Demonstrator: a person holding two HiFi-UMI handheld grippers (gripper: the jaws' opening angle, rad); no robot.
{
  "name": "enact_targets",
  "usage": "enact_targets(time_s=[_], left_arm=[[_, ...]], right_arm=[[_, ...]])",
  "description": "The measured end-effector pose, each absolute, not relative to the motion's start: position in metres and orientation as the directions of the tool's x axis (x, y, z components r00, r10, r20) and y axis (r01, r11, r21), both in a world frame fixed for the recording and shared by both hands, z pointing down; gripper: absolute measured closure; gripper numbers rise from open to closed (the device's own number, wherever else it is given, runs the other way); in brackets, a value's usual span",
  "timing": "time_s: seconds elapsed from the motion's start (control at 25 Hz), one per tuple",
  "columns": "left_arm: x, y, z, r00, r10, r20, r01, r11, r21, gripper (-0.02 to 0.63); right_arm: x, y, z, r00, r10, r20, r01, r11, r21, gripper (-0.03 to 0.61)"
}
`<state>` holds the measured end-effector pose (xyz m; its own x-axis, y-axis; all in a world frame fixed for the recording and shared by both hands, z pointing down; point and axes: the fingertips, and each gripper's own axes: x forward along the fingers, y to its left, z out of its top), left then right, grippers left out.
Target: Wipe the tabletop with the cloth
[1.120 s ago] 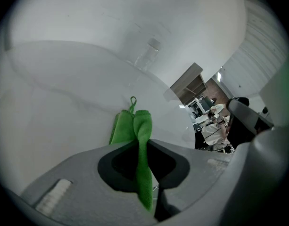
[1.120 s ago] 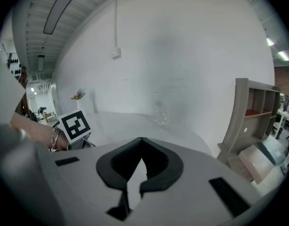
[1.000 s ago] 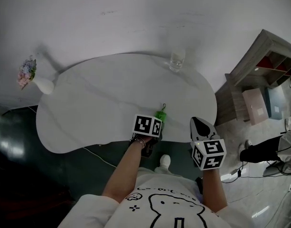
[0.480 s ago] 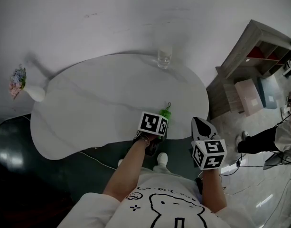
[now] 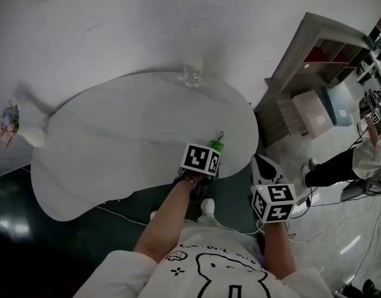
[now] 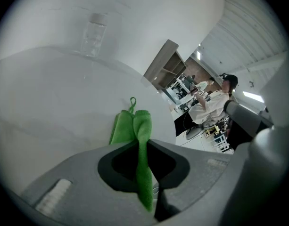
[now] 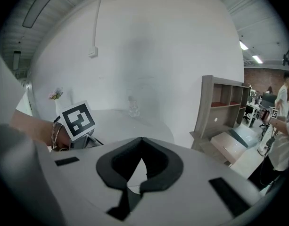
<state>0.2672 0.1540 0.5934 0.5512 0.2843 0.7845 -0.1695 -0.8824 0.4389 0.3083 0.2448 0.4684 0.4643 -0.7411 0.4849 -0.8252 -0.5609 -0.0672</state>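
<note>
A green cloth (image 6: 135,131) with a hanging loop lies on the white tabletop (image 5: 128,135) near its front right edge, and its near end is pinched between the jaws of my left gripper (image 6: 142,147). In the head view the cloth (image 5: 215,145) shows as a green bit just beyond the left gripper (image 5: 206,157). My right gripper (image 5: 263,166) is held off the table's right side, over the floor. Its jaws are shut with nothing between them (image 7: 140,145).
A clear glass (image 5: 192,74) stands at the table's far edge. A white vase with flowers (image 5: 16,126) is at the far left. A wooden shelf unit (image 5: 314,61) stands right of the table. A seated person (image 5: 358,160) is at the right.
The view has swung: table, glass and vase sit further left in the picture than a second ago. The left gripper keeps hold of the cloth at the front edge. The right gripper has not moved.
</note>
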Motion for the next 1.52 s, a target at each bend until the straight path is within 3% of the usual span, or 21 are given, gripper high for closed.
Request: enact_targets(time_s=[0.92,1.28,1.52], left_arm=[[0.314,0.248,0.597,0.469,0.446,0.762,0.067,-0.879,0.473,0.566],[0.302,0.238,0.561,0.596,0.522,0.61,0.069,-0.791,0.608,0.566],[0.283,0.216,0.52,0.663,0.513,0.545,0.118,-0.79,0.601,0.566]], right_arm=[[0.326,0.301,0.48,0.581,-0.625,0.522,-0.711,-0.702,-0.049,0.578],[0.321,0.285,0.472,0.588,-0.624,0.514,-0.699,-0.712,-0.066,0.578],[0.31,0.269,0.468,0.595,-0.619,0.514,-0.677,-0.73,-0.096,0.578]])
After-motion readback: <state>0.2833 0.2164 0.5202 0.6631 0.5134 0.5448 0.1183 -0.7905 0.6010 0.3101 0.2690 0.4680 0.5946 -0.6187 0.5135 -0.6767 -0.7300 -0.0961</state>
